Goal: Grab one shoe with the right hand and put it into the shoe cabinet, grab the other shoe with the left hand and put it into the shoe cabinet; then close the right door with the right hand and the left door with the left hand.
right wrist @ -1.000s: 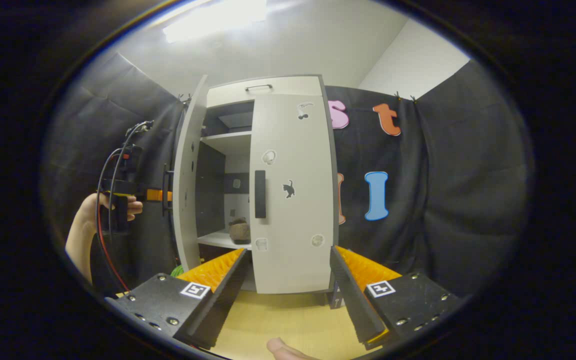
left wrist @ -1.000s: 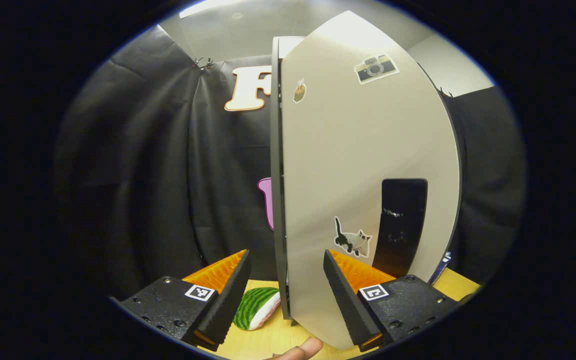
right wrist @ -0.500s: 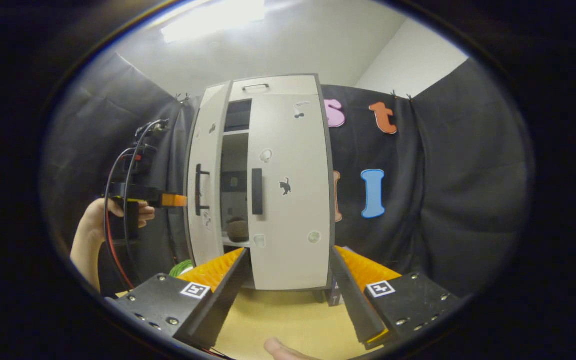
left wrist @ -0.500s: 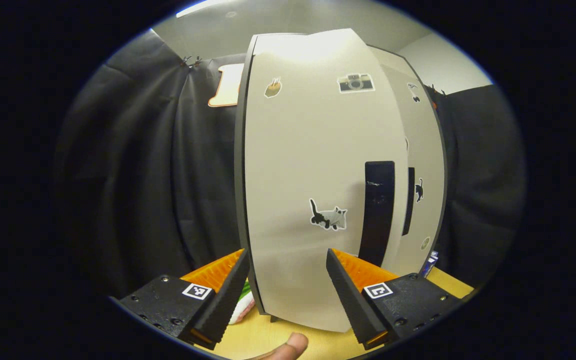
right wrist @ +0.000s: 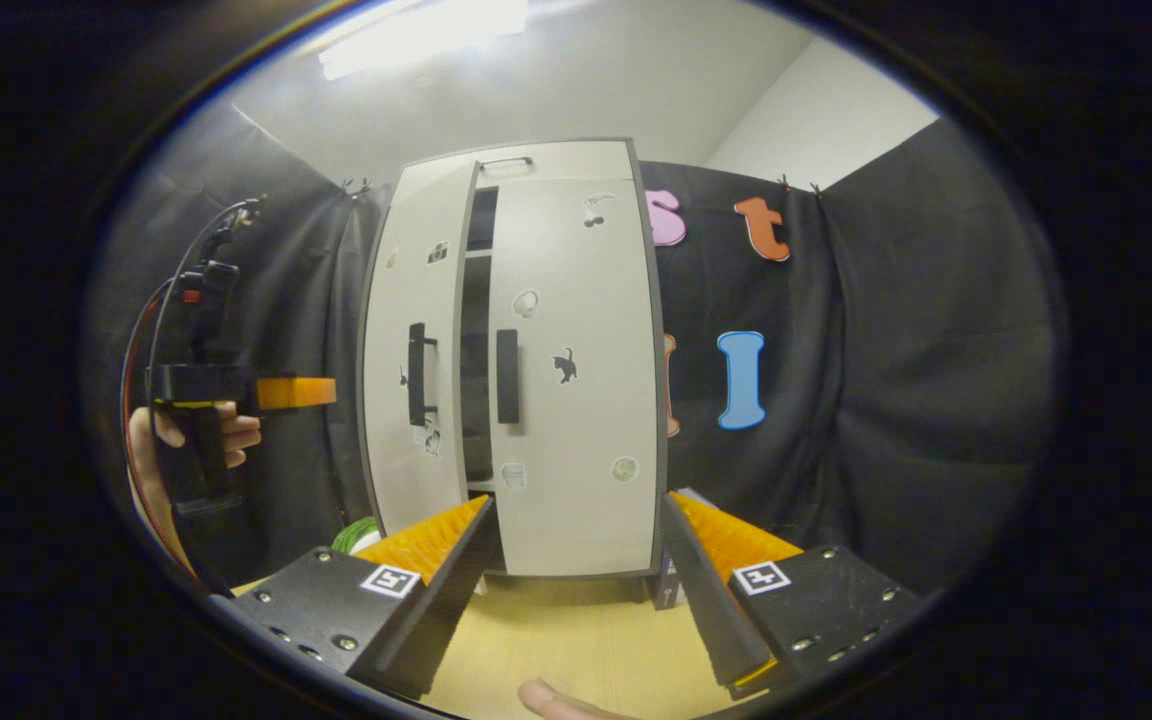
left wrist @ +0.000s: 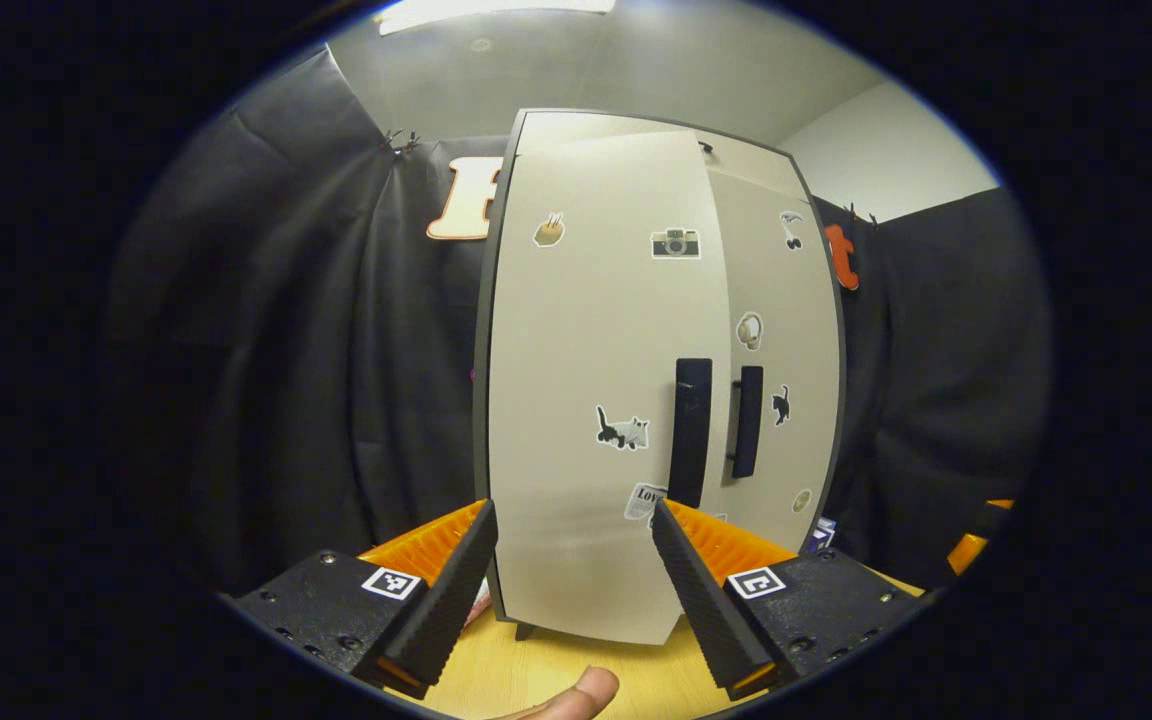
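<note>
Left gripper view, item one: shoe cabinet (left wrist: 586, 400), pale, upright on wooden tabletop (left wrist: 556, 680), set against black cloth wall. Left door (left wrist: 576, 350) nearly flush with cabinet front, dark bar handle (left wrist: 691, 430) near its inner edge; stickers of cat, camera and others on face. Right door (left wrist: 781, 360) shut, own dark handle (left wrist: 748, 420) just beside the first. Left gripper (left wrist: 571, 580) held before lower part of left door, fingers (left wrist: 446, 600) spread wide, nothing between them, apart from door. Fingertip of holding hand at bottom edge.

Right gripper view, item two: same shoe cabinet (right wrist: 576, 400) seen from farther off. Left door (right wrist: 411, 350) ajar by narrow dark gap; right door (right wrist: 576, 370) closed. Shelf interior glimpsed through gap; shoes not discernible inside. Drawer with small handle above doors. Right gripper (right wrist: 576, 590) low over tabletop (right wrist: 556, 650), fingers (right wrist: 706, 590) wide apart, empty, clear of cabinet. Left gripper (right wrist: 291, 393) seen at left, held by a hand (right wrist: 191, 435), cables trailing, tip near left door but apart from it. Green object (right wrist: 356, 535) low beside cabinet's left foot, identity unclear.
</note>
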The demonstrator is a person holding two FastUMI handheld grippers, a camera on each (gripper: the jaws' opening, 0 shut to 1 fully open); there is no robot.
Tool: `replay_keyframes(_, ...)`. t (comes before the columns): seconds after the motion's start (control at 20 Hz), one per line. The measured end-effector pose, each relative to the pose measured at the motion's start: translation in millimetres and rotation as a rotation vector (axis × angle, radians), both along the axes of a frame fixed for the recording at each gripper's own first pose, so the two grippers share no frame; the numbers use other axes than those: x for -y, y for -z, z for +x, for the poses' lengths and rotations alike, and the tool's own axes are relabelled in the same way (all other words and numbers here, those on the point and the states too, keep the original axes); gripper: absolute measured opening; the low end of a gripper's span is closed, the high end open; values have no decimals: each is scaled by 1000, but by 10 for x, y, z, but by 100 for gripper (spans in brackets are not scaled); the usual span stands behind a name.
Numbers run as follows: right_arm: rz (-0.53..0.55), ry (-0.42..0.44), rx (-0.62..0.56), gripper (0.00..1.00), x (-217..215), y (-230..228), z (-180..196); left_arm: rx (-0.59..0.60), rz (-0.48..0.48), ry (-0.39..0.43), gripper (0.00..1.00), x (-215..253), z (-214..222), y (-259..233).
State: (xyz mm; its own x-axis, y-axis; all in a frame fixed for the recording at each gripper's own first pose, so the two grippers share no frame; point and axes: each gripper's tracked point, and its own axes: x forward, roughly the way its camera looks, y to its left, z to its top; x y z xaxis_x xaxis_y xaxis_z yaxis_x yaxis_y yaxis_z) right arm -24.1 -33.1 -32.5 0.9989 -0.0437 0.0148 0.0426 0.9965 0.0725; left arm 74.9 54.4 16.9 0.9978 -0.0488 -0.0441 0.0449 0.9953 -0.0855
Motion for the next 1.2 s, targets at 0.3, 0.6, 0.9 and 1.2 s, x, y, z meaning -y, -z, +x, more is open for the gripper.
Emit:
replay_keyframes(0.3,5,13,13,98,40,-169,-6,-20,26,0,96,75,-223,136)
replay_keyframes(0.6,-9,-12,19,98,-69,-193,4,32,16,62,96,379,-503,171)
replay_keyframes(0.9,-19,-29,16,98,-153,-84,-33,91,19,50,94,478,-700,292)
replay_keyframes(1.2,3,-46,8,98,-204,42,-93,87,45,28,95,391,-879,511)
